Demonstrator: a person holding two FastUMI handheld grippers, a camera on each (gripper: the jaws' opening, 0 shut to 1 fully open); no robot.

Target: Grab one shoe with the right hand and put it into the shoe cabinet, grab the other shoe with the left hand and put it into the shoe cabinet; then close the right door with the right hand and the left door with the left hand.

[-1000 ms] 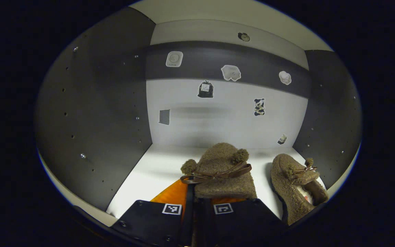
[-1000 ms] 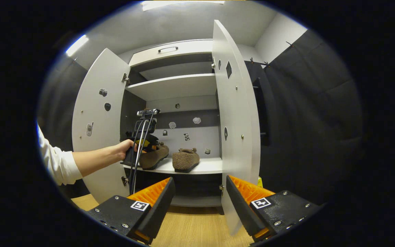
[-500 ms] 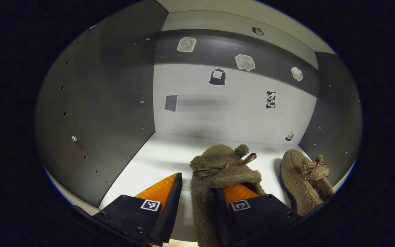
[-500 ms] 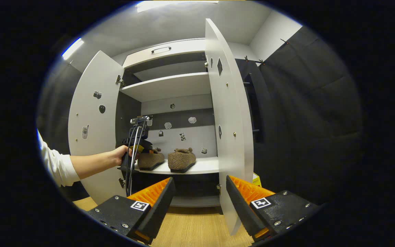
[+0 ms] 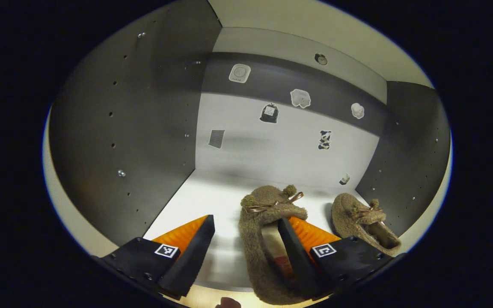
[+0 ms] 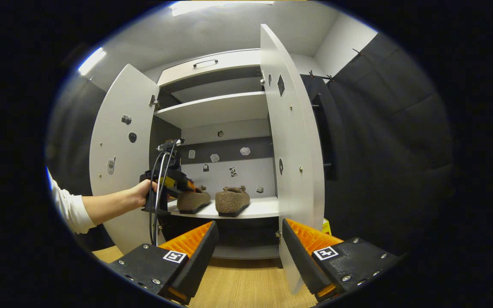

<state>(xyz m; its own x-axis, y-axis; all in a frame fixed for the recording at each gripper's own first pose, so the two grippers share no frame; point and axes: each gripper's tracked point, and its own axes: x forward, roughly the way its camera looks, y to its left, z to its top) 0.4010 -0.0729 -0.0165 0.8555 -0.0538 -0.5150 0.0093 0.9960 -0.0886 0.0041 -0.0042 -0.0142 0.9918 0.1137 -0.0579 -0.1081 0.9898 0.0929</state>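
Left gripper: jaws spread wide, nothing pinched. It sits at the front edge of the shoe cabinet's middle shelf, pointing into the compartment. One finger is over bare shelf; the other is inside or over the opening of the near shoe, can't tell if it touches. From the right gripper view the same left gripper is level, at the left front of the shelf, held by a hand on a forearm reaching in roughly horizontal from the left, white sleeve pushed back to about the elbow. Cables hang down from the tool.

Both shoes are on that shelf, side by side, toes toward the back wall: near shoe just beside the left gripper, second shoe to its right, close to the right side panel. A small gap between them.

Right gripper: jaws spread, empty, held low over the wood floor, well back from the cabinet, aimed at it.

Left door and right door both stand open.
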